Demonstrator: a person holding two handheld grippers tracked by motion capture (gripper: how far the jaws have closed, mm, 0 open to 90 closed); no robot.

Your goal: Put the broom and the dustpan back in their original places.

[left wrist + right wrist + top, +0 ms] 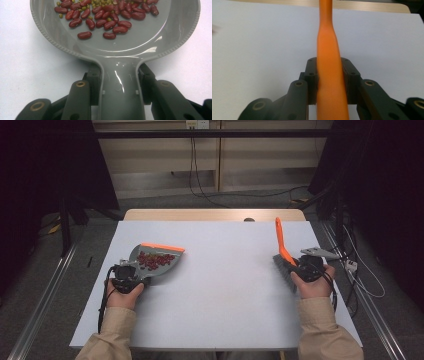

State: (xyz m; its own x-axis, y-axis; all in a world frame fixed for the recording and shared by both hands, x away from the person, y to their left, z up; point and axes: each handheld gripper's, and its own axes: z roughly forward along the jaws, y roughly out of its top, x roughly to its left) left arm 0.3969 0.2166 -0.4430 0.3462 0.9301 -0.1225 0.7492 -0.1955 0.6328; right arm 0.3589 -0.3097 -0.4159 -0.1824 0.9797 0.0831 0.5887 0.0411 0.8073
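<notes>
The dustpan [120,82] handle is clenched by the left gripper [119,85], the brush [329,82] by the right gripper [329,85]. Beans [107,15] ahead of the jaws could be spilled if the pan is tipped.

White table [215,315]; grey floor [42,270]; pale wall panels [160,157]; dark surroundings.
</notes>
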